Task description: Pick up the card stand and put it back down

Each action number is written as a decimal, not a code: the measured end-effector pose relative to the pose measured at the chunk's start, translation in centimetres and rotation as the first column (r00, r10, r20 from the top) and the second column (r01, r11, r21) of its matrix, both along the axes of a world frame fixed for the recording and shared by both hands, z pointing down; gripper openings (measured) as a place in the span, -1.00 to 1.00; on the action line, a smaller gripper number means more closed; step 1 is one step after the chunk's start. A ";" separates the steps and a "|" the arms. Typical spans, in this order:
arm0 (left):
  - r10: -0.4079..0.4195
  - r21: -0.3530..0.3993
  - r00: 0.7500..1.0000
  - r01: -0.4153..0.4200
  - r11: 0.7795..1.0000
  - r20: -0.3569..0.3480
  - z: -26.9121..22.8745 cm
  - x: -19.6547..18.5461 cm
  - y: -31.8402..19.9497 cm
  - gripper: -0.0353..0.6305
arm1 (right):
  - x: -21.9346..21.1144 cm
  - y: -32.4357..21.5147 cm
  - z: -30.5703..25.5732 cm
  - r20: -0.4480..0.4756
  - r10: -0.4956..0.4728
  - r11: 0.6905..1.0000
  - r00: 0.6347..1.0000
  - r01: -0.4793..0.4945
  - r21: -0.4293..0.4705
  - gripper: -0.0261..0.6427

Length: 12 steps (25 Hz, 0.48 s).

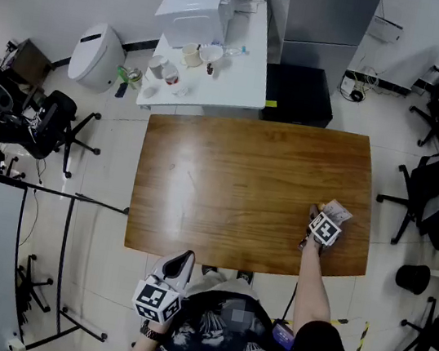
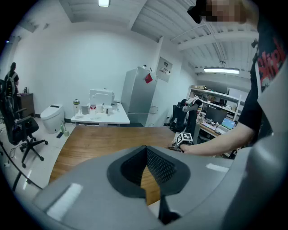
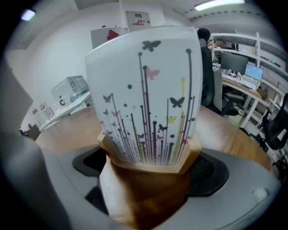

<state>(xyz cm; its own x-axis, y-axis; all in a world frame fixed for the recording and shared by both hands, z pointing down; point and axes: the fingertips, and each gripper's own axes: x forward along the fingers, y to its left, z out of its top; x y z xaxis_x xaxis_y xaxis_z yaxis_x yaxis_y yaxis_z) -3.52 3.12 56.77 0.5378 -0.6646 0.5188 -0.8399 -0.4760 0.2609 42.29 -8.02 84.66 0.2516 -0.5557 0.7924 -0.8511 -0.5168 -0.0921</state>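
Note:
The card stand is a white card printed with stems and butterflies, upright in a pale wooden base. It fills the right gripper view. My right gripper has its jaws spread wide, and the base spans them, touching both pads, at table level. In the head view this gripper is near the right front part of the wooden table, with the card stand at its tip. My left gripper hangs off the table's front edge, shut and holding nothing. From the left gripper, the right gripper appears far across the table.
A white side table with cups and a white machine stands behind the wooden table, beside a black cabinet. Office chairs stand at the right, and a chair and camera gear at the left.

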 end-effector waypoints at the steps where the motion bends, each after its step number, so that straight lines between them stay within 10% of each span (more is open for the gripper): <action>1: 0.001 0.001 1.000 -0.001 1.000 -0.004 0.0 -0.1 0.0 -0.92 | 0.1 -0.2 -0.2 -0.012 -0.015 1.000 1.000 0.015 0.002 0.69; 12: 0.034 0.029 0.999 -0.033 0.999 -0.035 -0.3 -0.2 -0.4 -0.92 | -7.5 4.3 -8.4 -0.046 -0.284 0.942 0.958 0.288 0.170 0.67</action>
<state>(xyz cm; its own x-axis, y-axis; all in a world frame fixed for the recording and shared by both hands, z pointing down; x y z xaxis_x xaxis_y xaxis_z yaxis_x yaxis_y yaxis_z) -3.69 2.69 56.49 0.5778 -0.6603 0.4798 -0.8138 -0.5112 0.2764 34.80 -3.75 76.29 0.0767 -0.7348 0.6740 -0.9634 -0.2287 -0.1396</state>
